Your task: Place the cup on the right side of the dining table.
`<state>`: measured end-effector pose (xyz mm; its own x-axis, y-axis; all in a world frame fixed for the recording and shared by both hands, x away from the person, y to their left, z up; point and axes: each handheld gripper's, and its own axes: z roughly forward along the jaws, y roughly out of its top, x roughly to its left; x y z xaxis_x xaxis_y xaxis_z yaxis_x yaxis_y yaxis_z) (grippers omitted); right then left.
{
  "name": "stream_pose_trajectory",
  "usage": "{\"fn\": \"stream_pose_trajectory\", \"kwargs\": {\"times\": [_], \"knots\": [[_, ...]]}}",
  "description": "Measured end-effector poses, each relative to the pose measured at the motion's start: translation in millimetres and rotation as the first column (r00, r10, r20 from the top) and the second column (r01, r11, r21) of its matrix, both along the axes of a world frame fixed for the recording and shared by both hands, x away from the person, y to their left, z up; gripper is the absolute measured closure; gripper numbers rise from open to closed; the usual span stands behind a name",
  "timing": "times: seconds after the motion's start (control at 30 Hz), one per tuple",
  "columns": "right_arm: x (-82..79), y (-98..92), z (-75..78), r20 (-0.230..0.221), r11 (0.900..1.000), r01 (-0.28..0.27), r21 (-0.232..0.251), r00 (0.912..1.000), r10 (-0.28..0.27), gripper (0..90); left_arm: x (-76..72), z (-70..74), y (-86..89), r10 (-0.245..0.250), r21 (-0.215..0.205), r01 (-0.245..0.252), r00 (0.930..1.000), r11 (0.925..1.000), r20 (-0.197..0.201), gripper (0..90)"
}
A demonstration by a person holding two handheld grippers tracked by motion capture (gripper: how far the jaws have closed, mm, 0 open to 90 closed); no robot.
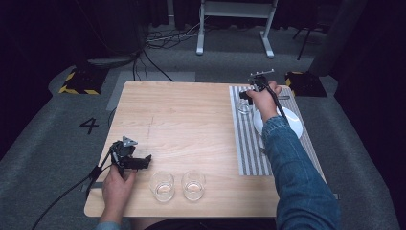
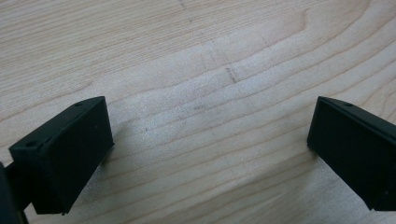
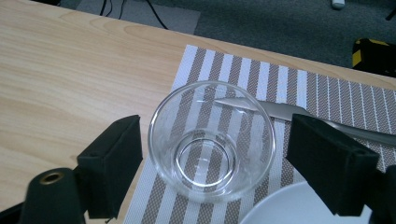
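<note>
Left tool [image 2: 210, 154] released near table [image 2: 196, 56], outstretched right tool [image 3: 212, 154] released, straddling glass [image 3: 212, 140]

Even overhead light on the table [image 1: 191, 120] — dark surroundings, sharp close-ups

Blue denim sleeve [image 1: 297, 177]; black tools trailing black cables.

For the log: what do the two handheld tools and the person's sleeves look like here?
Both tools are black. The left tool carries a grey three-cornered plate on top and trails a black cable off the table's near left corner. Its blocky, flat-faced fingers are matte black. The right tool has a cable running along the forearm, which wears a blue denim sleeve.
</note>
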<state>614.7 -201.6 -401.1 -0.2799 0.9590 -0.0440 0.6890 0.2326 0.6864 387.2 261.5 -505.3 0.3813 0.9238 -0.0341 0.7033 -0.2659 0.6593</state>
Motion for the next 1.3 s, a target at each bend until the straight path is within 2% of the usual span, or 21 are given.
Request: {"fn": "stream_pose_trajectory", "kwargs": {"times": [0.13,0.2,0.37,0.6,0.7,0.93,1.13,1.3], "knots": [[-9.8,-1.9,8.7,0.010,0.999,-0.033,0.000,0.9994,0.033,18.8,-0.8,0.0,-0.1,-0.003,0.000,0.003,1.0000,1.0000,0.001,0.3],[-15.6,-3.9,12.4,0.021,0.999,-0.038,0.021,0.9991,0.038,19.5,-0.7,0.0,-0.1,-0.004,0.001,0.004,1.0000,1.0000,0.001,0.3],[-31.0,-9.9,15.7,0.013,0.997,-0.068,0.020,0.9976,0.067,19.5,-0.7,0.0,-0.1,-0.004,0.001,0.004,1.0000,1.0000,0.001,0.3],[-55.2,-16.8,24.0,-0.009,0.992,-0.115,0.046,0.9932,0.116,19.5,-0.6,0.0,-0.1,-0.005,0.001,0.005,1.0000,1.0000,0.001,0.3],[-65.0,-19.5,28.7,-0.005,0.989,-0.143,0.038,0.9896,0.144,19.5,-0.6,0.0,-0.2,-0.004,0.001,0.004,1.0000,1.0000,0.002,0.3],[-92.7,-23.7,40.1,0.009,0.978,-0.200,0.060,0.9798,0.200,19.5,-0.2,0.1,0.0,-0.006,0.002,0.006,1.0000,1.0000,0.000,0.2],[-115.6,-28.4,45.4,0.006,0.966,-0.251,0.060,0.9681,0.251,19.5,0.0,0.1,0.1,-0.007,0.003,0.007,1.0000,1.0000,0.000,0.3],[-134.3,-36.2,48.1,0.010,0.960,-0.273,0.066,0.9620,0.273,19.5,-0.4,0.0,-0.2,-0.005,0.001,0.005,1.0000,1.0000,0.001,0.3]]}}
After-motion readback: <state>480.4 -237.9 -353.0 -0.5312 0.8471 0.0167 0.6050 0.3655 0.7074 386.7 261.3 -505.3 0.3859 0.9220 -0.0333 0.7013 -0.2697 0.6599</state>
